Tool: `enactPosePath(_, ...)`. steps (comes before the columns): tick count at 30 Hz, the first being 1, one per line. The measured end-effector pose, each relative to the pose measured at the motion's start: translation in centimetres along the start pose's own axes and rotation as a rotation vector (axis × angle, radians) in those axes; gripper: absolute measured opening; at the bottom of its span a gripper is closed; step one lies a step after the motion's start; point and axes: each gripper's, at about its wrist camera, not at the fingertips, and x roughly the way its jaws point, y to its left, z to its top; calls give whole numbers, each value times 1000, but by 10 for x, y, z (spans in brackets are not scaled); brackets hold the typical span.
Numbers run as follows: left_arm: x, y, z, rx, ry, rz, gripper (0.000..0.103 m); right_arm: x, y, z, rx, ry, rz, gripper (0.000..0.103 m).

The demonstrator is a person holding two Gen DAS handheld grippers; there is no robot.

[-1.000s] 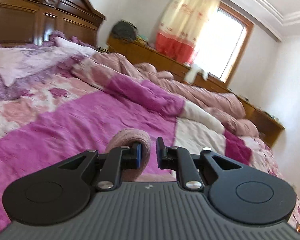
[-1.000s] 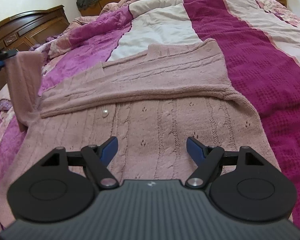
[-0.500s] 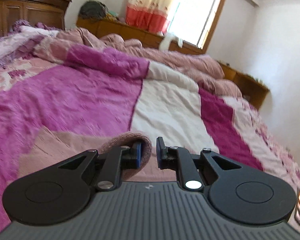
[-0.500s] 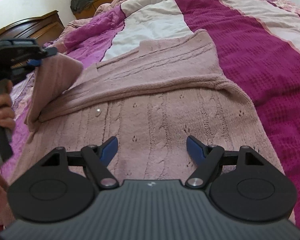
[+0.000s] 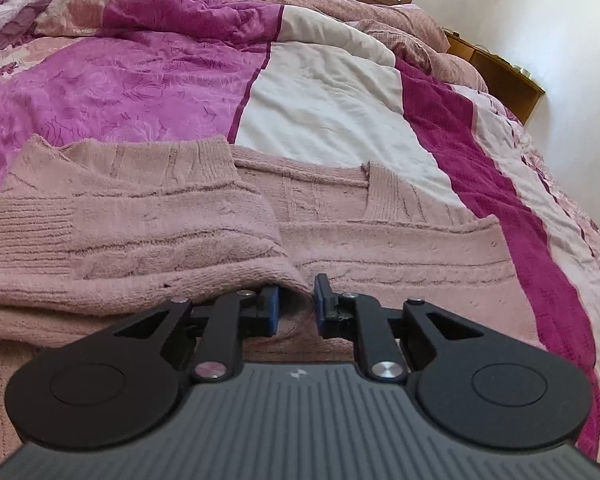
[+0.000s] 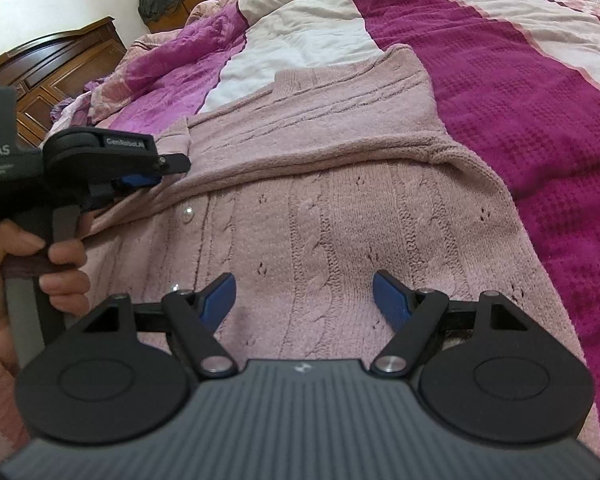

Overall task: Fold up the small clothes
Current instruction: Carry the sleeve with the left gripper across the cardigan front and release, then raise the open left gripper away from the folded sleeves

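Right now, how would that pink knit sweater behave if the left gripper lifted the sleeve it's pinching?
The sweater would probably drape limply: it creases softly where folded. Its fuzzy knit likely resists slipping from the left gripper. The rest may drag along.

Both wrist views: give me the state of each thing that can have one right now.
Left hand-held gripper: shut on the sleeve fold.
Right hand-held gripper: open, empty, above the sweater.
Pink sweater: flat on the bed, partly folded, right sleeve laid across the chest.
Left sleeve: folded over, pinched in the left hand-held gripper.
Bedspread: spread under the sweater.
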Motion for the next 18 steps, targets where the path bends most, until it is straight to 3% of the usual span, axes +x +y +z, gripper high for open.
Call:
enactPosePath(4,-5,-5,1,24,23,-19,50,1,0,-1,3,0,1,77)
enactPosePath(6,-9,-9,1,51,33,-19,54,1,0,-1,2,0,3,78)
enactPosePath(11,-30,-14,-5,110,46,1,57,1,-1,-1,3,0,5,78)
enactPosePath(18,-54,2,-12,76,104,37,58,1,0,-2,-2,-2,2,78)
